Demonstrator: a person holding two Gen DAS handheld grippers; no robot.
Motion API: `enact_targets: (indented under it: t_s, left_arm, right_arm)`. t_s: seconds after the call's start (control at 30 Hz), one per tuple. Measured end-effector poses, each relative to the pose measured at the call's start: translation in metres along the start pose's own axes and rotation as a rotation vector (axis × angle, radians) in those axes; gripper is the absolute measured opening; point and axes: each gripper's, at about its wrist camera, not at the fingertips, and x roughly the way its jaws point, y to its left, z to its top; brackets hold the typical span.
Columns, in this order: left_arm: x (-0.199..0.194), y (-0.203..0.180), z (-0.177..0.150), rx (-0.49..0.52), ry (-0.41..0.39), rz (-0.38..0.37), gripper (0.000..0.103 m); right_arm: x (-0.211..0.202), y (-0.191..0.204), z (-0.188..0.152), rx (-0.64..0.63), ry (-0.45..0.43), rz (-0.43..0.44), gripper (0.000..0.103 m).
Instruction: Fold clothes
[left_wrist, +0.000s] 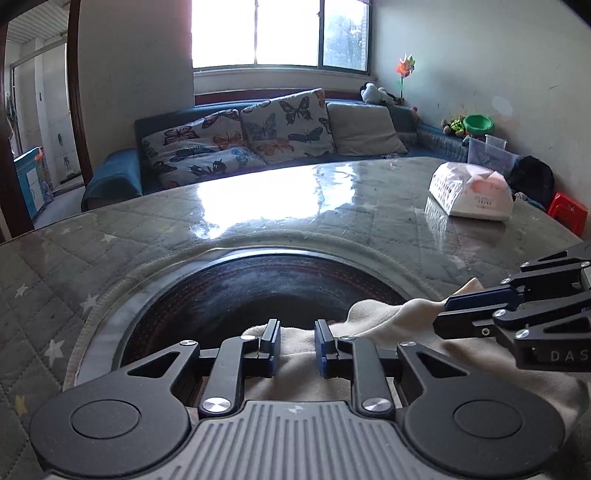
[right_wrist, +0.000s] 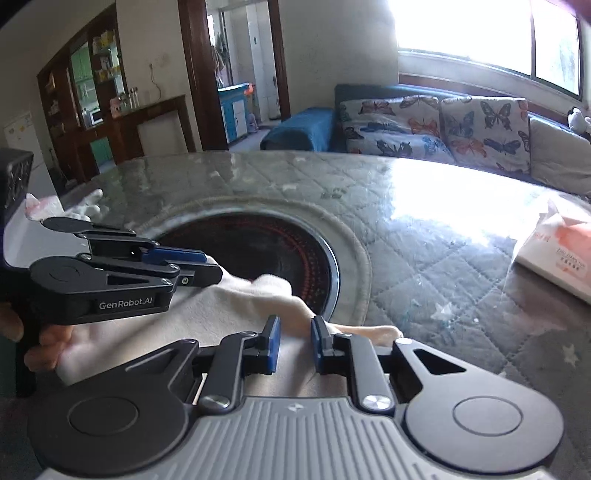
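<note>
A cream cloth (left_wrist: 384, 314) lies at the near edge of the table, partly over the dark round cooktop (left_wrist: 258, 284). My left gripper (left_wrist: 297, 328) stands open over the cloth, jaws apart, cloth beneath them. My right gripper (left_wrist: 443, 310) comes in from the right in the left wrist view, its jaws close together at the cloth's raised edge. In the right wrist view the right gripper (right_wrist: 295, 325) has jaws apart over the cloth (right_wrist: 236, 306). The left gripper (right_wrist: 210, 267) shows at the left there, its fingers at the cloth's edge.
The table has a grey quilted cover under glass (left_wrist: 184, 229). A tissue pack (left_wrist: 472, 192) lies at the right, also in the right wrist view (right_wrist: 557, 251). A sofa with butterfly cushions (left_wrist: 243, 136) stands behind. A red stool (left_wrist: 567, 212) stands at the right.
</note>
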Motion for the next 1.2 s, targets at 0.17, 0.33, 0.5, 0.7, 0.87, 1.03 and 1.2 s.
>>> enact_targets:
  t_s: [0.17,0.33,0.5,0.7,0.87,1.03,1.2]
  left_arm:
    - [-0.039,-0.012,-0.010,0.074,-0.036,-0.035,0.023]
    - [-0.079,-0.022,-0.030,0.110,-0.062,-0.068,0.023]
    - [-0.097,-0.033,-0.054,0.166,-0.062,-0.058,0.023]
    - [-0.092,-0.018,-0.071,0.077,-0.019,-0.025,0.024]
    - [-0.095,0.008,-0.062,-0.033,-0.027,-0.010,0.024]
    - [-0.086,0.029,-0.067,-0.087,0.011,-0.010,0.024]
    - [-0.086,0.026,-0.051,-0.066,-0.011,-0.008,0.024]
  right_arm:
    - [-0.030,0.011,-0.009,-0.065,-0.015,0.015,0.016]
    - [-0.064,0.036,-0.029,-0.142,-0.046,0.033,0.016]
    - [-0.081,0.053,-0.052,-0.196,-0.048,0.018,0.016]
    - [-0.073,0.047,-0.065,-0.144,-0.006,0.031,0.016]
    - [-0.074,0.043,-0.064,-0.138,0.008,0.041,0.016]
    - [-0.072,0.042,-0.068,-0.133,0.014,0.048,0.016]
    - [-0.075,0.040,-0.052,-0.135,-0.001,0.061,0.016]
